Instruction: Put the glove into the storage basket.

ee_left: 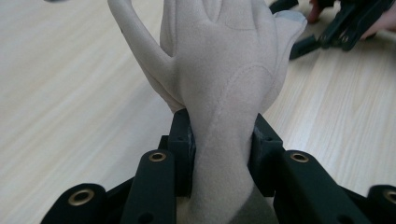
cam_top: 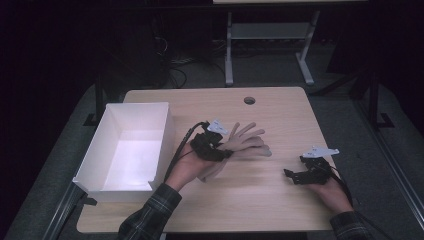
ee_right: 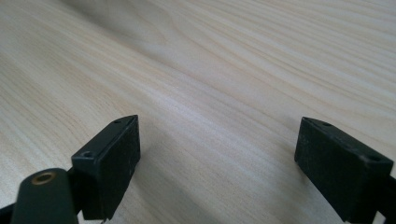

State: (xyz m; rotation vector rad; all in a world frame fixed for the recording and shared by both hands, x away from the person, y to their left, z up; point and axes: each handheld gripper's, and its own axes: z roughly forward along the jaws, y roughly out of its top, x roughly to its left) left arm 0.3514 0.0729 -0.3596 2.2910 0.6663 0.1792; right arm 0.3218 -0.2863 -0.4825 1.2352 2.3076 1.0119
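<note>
- We see the right gripper [cam_top: 296, 175] nearest us, at 4 o'clock on the table [cam_top: 280, 115], jaws wide apart over bare wood.
- Left gripper [cam_top: 220, 150] near table centre, clamped on the cuff of a beige glove [ee_left: 224, 60]; glove fingers point toward 2 o'clock.
- White box [cam_top: 95, 155] at 9 o'clock, just beside that hand.

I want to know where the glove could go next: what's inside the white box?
The white box shows a bare white floor in the high view, with nothing on it. The strip just behind its near wall is hidden. The glove is held by the left gripper.
</note>
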